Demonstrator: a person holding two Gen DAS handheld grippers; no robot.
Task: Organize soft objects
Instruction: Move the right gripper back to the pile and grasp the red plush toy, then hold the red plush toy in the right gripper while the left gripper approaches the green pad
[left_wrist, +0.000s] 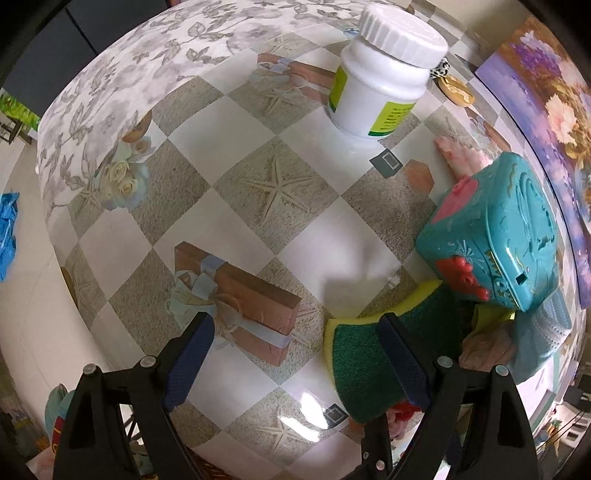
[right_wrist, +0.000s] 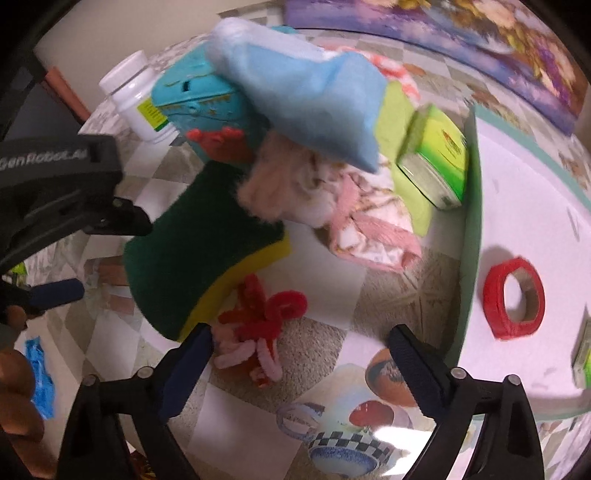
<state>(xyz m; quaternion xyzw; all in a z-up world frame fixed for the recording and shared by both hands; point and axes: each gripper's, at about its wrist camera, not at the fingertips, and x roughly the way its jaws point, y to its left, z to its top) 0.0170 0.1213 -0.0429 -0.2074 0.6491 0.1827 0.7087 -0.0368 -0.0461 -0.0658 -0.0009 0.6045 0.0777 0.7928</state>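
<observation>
- Left wrist view, left to right: left gripper (left_wrist: 295, 354) jaws apart over bare tablecloth, nothing between them; right pad overlaps one green/yellow sponge (left_wrist: 364, 365), lower centre-right.
- One white bottle (left_wrist: 384, 79) top centre, one teal toy box (left_wrist: 498, 236) right.
- Right wrist view: right gripper (right_wrist: 301, 354) jaws apart, nothing clamped; one red/pink pipe-cleaner bundle (right_wrist: 258, 321) just inside left pad.
- One blue cloth (right_wrist: 306, 99) top centre, one pink cloth (right_wrist: 373, 229) centre.
- One green box (right_wrist: 436, 158), one red tape roll (right_wrist: 513, 297) on white tray (right_wrist: 524, 192), right.
</observation>
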